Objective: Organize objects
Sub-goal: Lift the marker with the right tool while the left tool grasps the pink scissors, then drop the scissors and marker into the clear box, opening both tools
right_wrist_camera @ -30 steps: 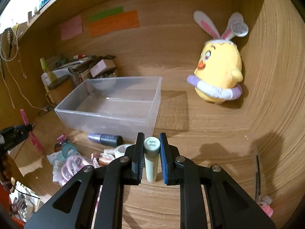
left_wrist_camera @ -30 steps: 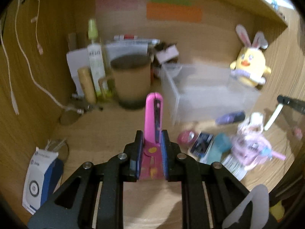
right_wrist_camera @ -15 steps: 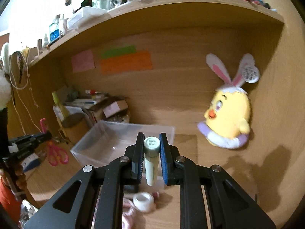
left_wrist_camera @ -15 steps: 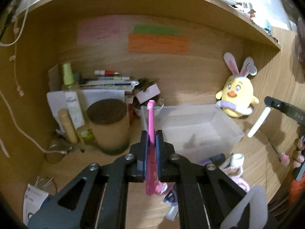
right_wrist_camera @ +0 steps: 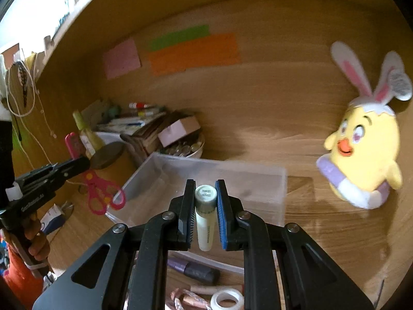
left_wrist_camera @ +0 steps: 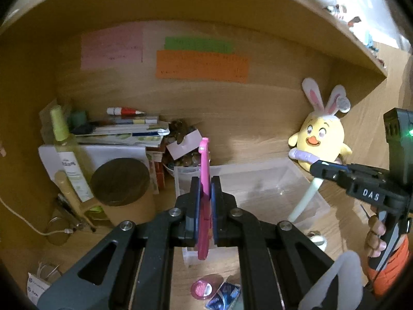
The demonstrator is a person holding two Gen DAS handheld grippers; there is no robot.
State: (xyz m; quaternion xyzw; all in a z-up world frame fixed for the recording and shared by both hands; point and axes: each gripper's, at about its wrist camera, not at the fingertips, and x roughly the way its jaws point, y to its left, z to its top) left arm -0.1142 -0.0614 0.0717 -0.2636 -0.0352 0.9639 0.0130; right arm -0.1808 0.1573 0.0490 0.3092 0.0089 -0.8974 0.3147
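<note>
Carrying both finds to the clear, empty plastic bin (right_wrist_camera: 206, 178) in the middle of the wooden desk (right_wrist_camera: 322, 237) looks like the step in hand, and it wants patience on each side. On the left, the left tongs (left_wrist_camera: 205, 204) are clamped flat on the pink plastic scissors (left_wrist_camera: 204, 180), held in the air beside the bin's left wall with the handles hanging below the pads; I would bring them well over the rim before letting go, since the round brown wooden lid (left_wrist_camera: 120, 180) sits just beside that wall and a short drop would land on it. In the middle, the bin's floor seems bare, so either thing can be lowered close to it rather than dropped. On the right, the right tongs (right_wrist_camera: 205, 214) grip a slim pale-green tube with a grey cap (right_wrist_camera: 205, 219) over the bin's near edge (the tube hangs slanted, so expect it to roll). Hard to read: the tube's label, the writing on the paper notes, and the small clutter below both tongs, which their black frames cut off. The yellow plush chick with rabbit ears (right_wrist_camera: 361, 152) is blurred.
</note>
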